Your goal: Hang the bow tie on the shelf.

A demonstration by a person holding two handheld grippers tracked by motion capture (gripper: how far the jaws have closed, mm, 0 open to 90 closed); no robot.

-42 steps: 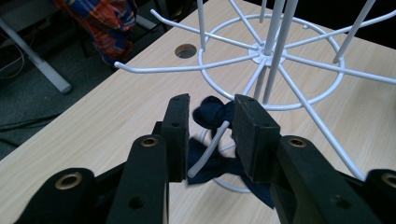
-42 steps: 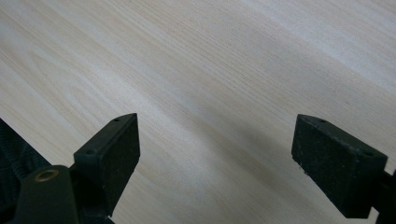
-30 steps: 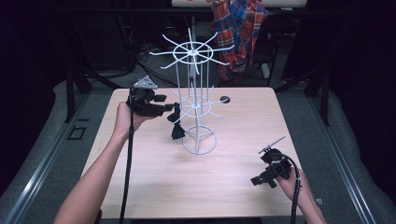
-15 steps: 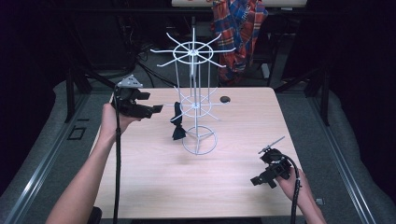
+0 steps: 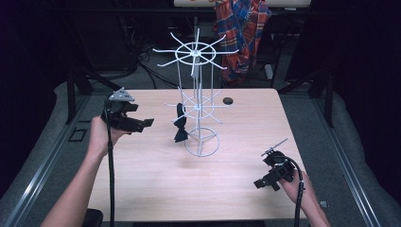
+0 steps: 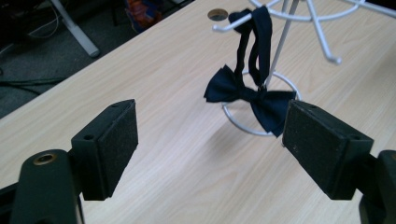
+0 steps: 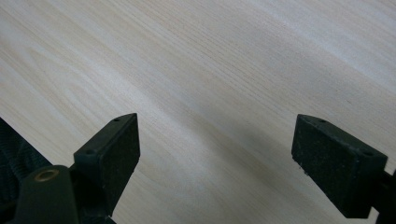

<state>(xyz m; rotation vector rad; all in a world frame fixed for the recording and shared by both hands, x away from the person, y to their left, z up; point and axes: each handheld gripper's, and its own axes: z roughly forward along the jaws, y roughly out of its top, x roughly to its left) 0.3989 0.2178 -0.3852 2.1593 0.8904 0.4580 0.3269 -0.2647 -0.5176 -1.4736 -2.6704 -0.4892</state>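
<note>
High view: bow tie (image 5: 180,126) hangs on a lower hook of the wire rack (image 5: 197,106), so hanging looks done. My left hand-held gripper (image 5: 137,124) is released, empty, left of rack; right hand-held gripper (image 5: 270,176) released near table (image 5: 142,189) edge, well apart from rack.

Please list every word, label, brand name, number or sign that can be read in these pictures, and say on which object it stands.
None: no readable text shows on the wooden table, the white wire rack, the dark bow tie, the plaid cloth, the left gripper or the right gripper.
</note>
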